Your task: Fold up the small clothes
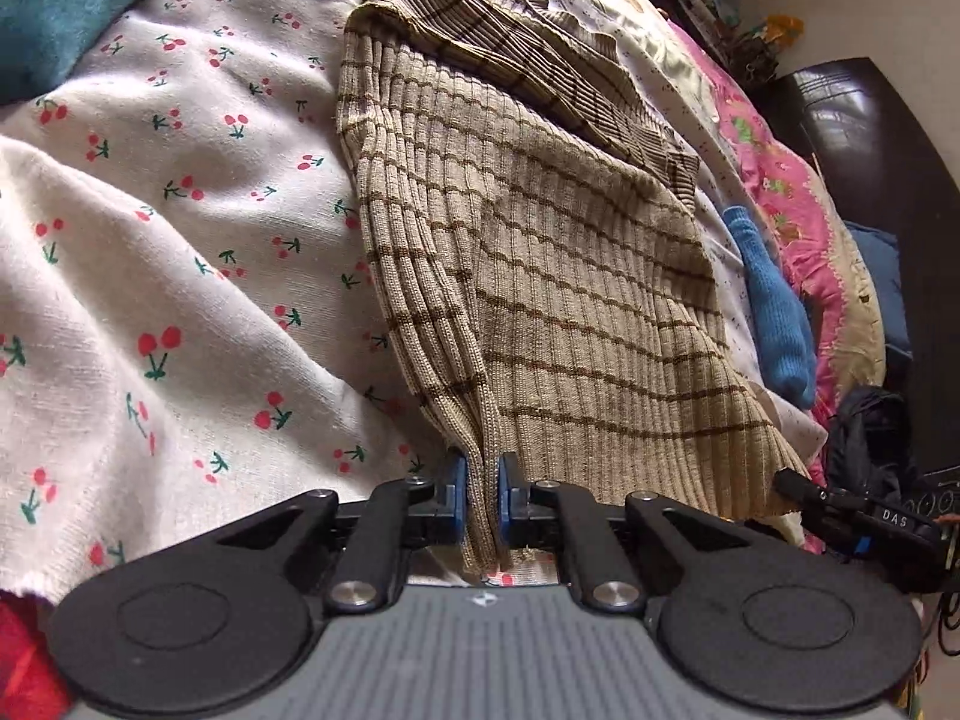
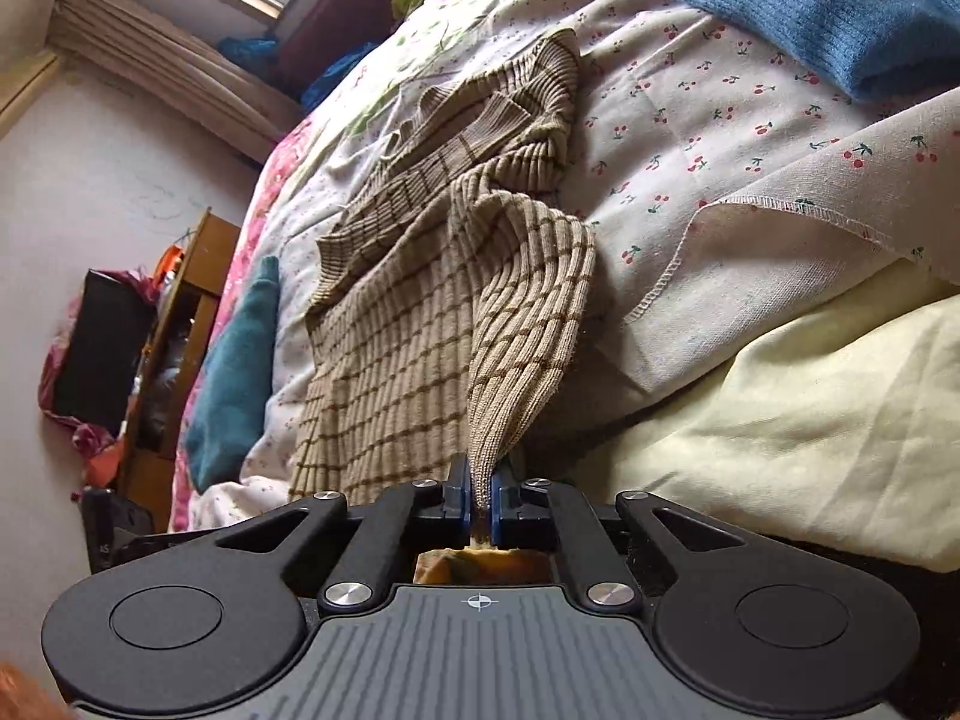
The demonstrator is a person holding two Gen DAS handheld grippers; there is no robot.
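We have both claws clamped on the beige ribbed knit garment with thin brown stripes (image 1: 540,276). The left gripper (image 1: 480,498) pinches a gathered fold of its near hem between the blue pads, and the right gripper (image 2: 479,504) pinches another bunched corner of the same hem; neither claw has any spare gap.

From each claw the garment runs away toward twelve o'clock, its long axis lying straight ahead along the fingers, with the rumpled collar and sleeve end at the far end, about one o'clock in the left view and eleven o'clock in the right view. It lies on the white cherry-print cotton sheet (image 1: 180,228), which spreads to nine o'clock of the left claw, while a blue knitted sock (image 1: 774,312) sits at two o'clock.

We judge the coming fold turns on this: both hands hold the near edge, so that hem must travel forward over the body toward the collar.
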